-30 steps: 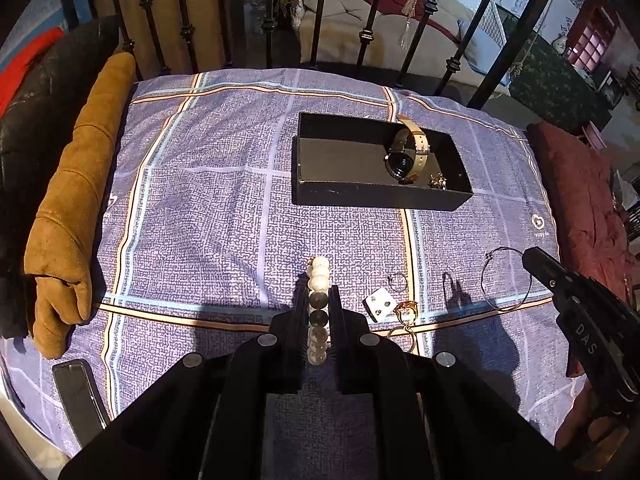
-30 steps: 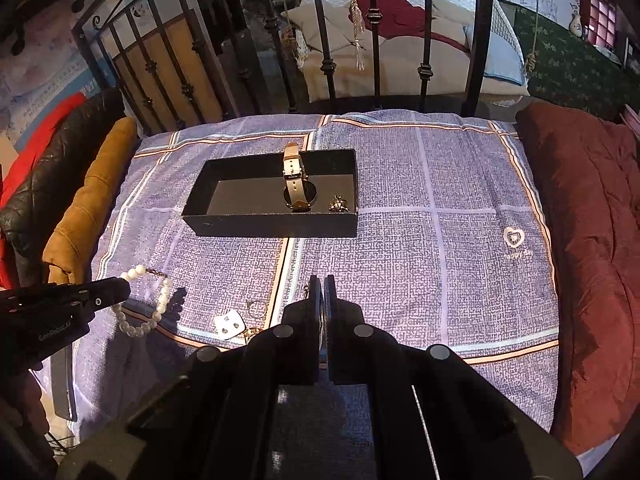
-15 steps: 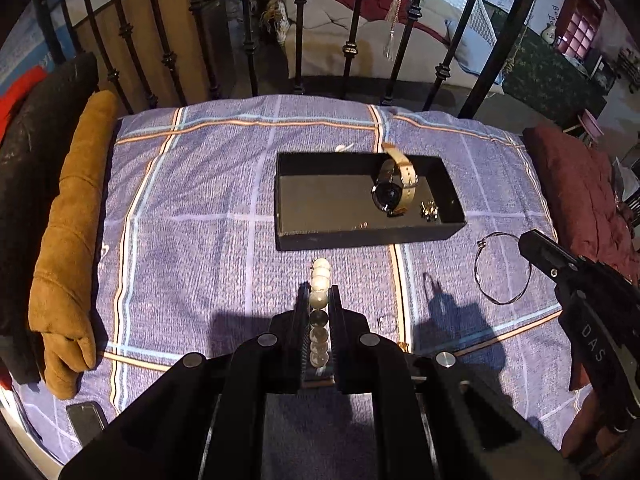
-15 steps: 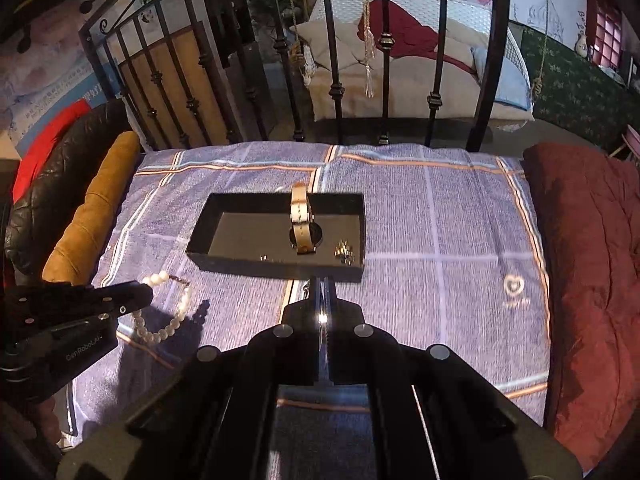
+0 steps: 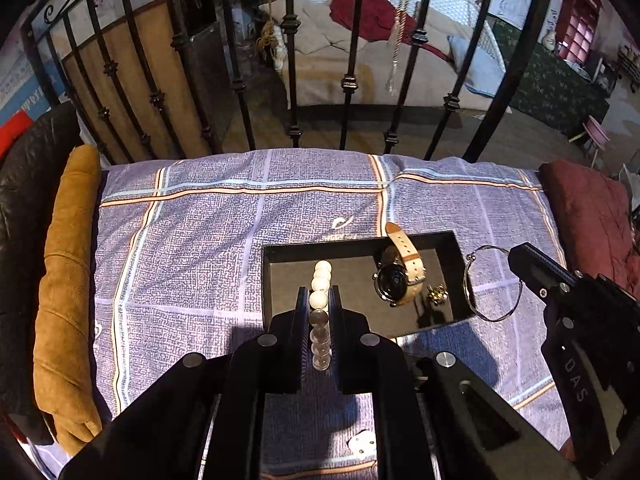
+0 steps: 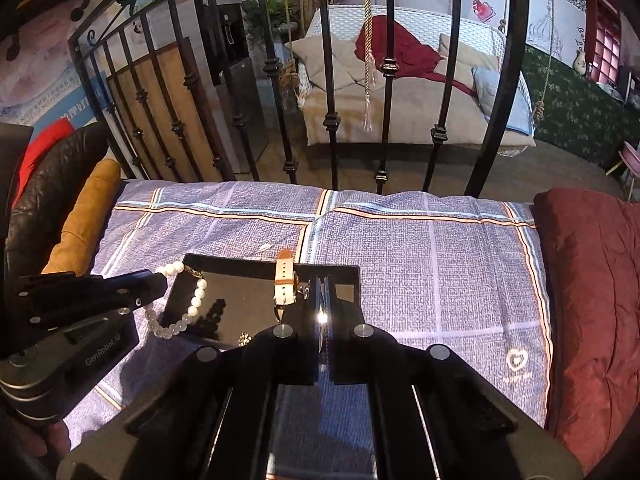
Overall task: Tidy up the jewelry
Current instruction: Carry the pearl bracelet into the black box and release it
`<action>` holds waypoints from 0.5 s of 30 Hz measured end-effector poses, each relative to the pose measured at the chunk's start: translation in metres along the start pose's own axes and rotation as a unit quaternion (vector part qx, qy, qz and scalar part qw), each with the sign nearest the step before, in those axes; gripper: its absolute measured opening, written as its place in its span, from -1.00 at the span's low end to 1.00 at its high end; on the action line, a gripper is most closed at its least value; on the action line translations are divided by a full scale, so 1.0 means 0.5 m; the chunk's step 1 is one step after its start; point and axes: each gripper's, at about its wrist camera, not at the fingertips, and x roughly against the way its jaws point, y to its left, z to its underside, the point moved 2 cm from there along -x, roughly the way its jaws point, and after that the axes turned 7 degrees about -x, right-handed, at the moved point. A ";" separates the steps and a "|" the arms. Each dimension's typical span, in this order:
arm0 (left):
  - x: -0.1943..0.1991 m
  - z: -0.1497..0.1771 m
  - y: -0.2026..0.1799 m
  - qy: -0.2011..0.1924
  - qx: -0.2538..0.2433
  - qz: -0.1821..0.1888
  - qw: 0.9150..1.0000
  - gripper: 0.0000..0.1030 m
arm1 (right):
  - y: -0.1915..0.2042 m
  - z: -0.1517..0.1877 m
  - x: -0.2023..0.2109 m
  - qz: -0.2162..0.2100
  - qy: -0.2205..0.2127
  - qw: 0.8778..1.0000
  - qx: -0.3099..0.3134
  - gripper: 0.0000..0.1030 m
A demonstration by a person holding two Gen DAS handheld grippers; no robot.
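Observation:
My left gripper [image 5: 318, 300] is shut on a white pearl bracelet [image 5: 320, 300] and holds it over the left part of the black box [image 5: 276, 280]. The bracelet hangs over the box's left edge in the right wrist view [image 6: 192, 308]. My right gripper [image 6: 323, 292] is shut on a thin wire bangle [image 5: 490, 284], held at the box's right edge. Inside the box lie a tan-strap watch [image 5: 400, 276] and a small gold piece [image 5: 437, 294].
The box sits on a purple checked bedspread [image 5: 192, 248]. A white earring card [image 5: 362, 444] lies near the front edge. An ochre cushion [image 5: 68, 280] lies left, a dark red blanket [image 6: 592, 280] right, black iron bars [image 5: 348, 80] behind.
Both grippers have moved forward from the front of the bed to the box, each carrying its piece: the pearl bracelet now over the box, the bangle at its right edge.

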 end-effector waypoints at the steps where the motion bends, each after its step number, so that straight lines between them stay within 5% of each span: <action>1: -0.009 -0.003 0.002 0.003 0.003 0.004 1.000 -0.82 | 0.002 -0.001 -0.010 0.002 0.002 1.000 0.003 -0.94; 4: -0.037 -0.010 0.004 0.008 0.004 0.005 1.000 -0.82 | 0.006 -0.005 -0.037 0.006 0.008 1.000 0.010 -0.94; 7: -0.065 -0.010 0.007 0.021 0.007 -0.004 1.000 -0.35 | 0.008 -0.005 -0.067 0.012 0.024 0.999 0.018 -0.94; 15: -0.069 0.000 0.014 0.029 -0.001 -0.022 0.999 0.26 | -0.009 0.003 -0.072 0.018 0.041 0.999 0.005 -0.86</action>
